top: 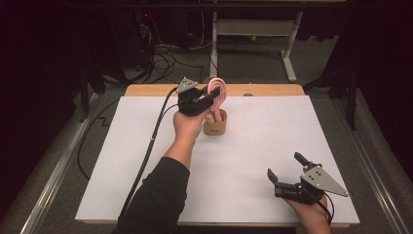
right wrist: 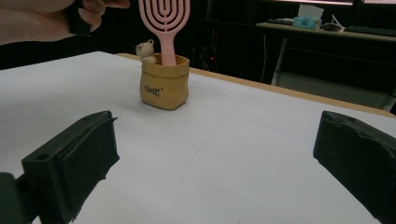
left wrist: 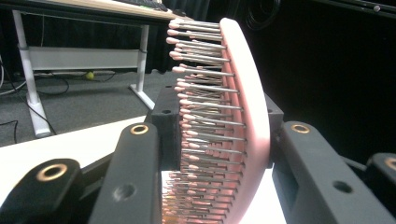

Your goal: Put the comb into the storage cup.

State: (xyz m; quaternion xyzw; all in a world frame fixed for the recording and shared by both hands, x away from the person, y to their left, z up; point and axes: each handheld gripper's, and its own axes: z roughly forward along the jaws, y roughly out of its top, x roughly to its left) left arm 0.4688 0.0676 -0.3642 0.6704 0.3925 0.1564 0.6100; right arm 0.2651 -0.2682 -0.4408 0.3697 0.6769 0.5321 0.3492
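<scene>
Hairbrush: pink hairbrush (top: 216,92), upright, handle down inside the tan pouch, head above the rim. I hold it by the head so the handle can travel straight along the pouch opening.
Pouch: tan pouch (right wrist: 165,82), standing on the white table sheet (top: 243,161) toward the far edge; a small bear figure (right wrist: 146,51) sits at its rim beside the handle.
Left gripper: left gripper (top: 203,100), 2 jaws clamped across the brush head, one on the bristle side, one on the smooth back, as the left gripper view shows (left wrist: 219,126).
Left arm pose: forearm stretched forward from the near edge, hand under the gripper body, jaws pointing roughly level toward the brush.
Right gripper: right gripper (top: 286,171), jaws spread wide, nothing between them.
Right hand pose: parked low at the near right corner, aimed at the pouch, well apart from it. My judgement: idle, kept clear of the working hand.
</scene>
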